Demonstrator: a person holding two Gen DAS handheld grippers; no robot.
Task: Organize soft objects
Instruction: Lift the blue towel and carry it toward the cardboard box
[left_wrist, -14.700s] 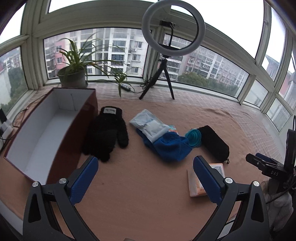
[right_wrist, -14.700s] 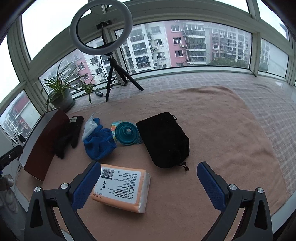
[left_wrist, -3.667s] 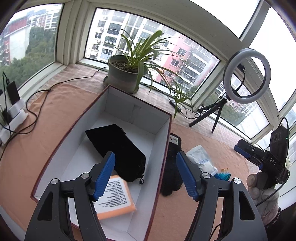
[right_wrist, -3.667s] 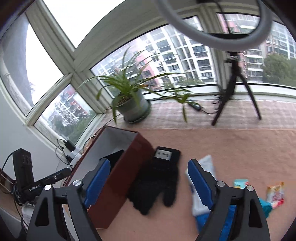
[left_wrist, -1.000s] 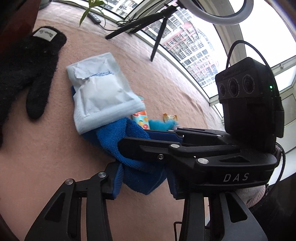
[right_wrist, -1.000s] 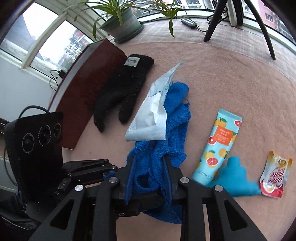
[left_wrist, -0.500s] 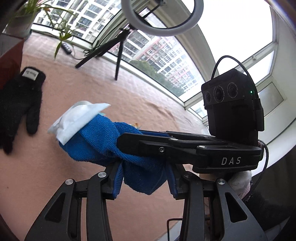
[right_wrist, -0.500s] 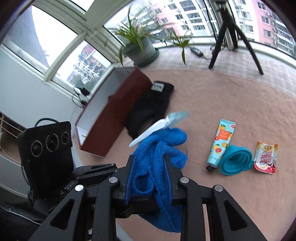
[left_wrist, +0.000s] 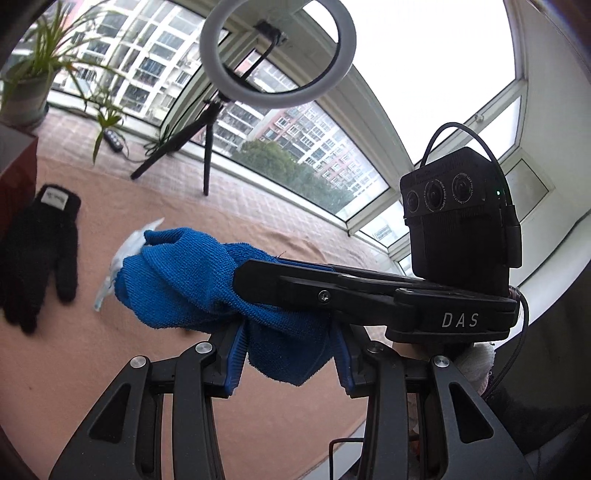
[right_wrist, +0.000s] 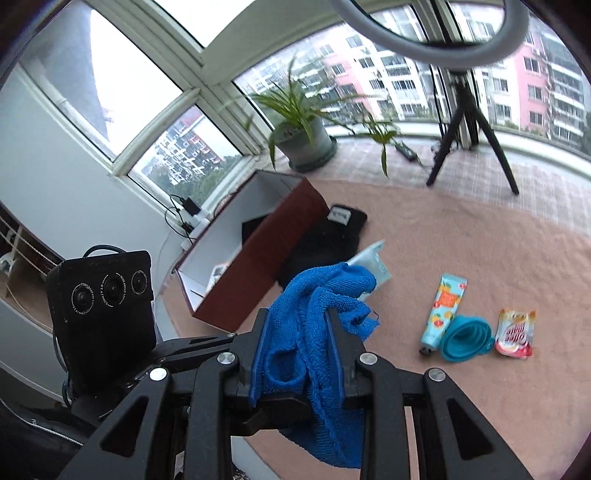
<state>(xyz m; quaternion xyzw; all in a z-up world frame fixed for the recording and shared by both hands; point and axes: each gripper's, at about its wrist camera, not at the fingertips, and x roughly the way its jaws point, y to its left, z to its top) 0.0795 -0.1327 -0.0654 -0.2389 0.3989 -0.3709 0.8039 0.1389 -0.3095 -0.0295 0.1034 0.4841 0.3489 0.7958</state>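
Closest to both cameras is a blue towel (left_wrist: 192, 280), a thick looped terry cloth bunched into soft folds and held up off the floor by both tools at once. The left gripper (left_wrist: 288, 354) has its blue ribbed pads closed in on a hanging lower fold of the cloth, and the right gripper (right_wrist: 297, 350) pinches another stretch of the same towel (right_wrist: 317, 332) between its narrow-set pads, with a loose corner drooping below. In the left view the right tool's flat black arm lies across the frame with a boxy three-lens camera on top of it. Just behind the lifted towel a pale, crinkly plastic packet (right_wrist: 371, 264) shows past the cloth's top edge; it is blurred, and whether it rests on the towel or hangs free cannot be told. Lower right on the salmon-pink carpet (right_wrist: 480, 240) lie a slim tube (right_wrist: 443, 312) printed with citrus slices, a teal ribbed funnel (right_wrist: 465, 338) touching its lower end, and a glossy red and white sachet (right_wrist: 515, 334) just beside the funnel. Farther back a fuzzy black knit glove (left_wrist: 37, 251) lies flat against the side of a long dark-red box (right_wrist: 255, 251) with white inner walls. Beyond stand a potted plant (right_wrist: 304, 136) with long thin leaves and a ring light (left_wrist: 277, 51) on a black tripod by the curved windows.
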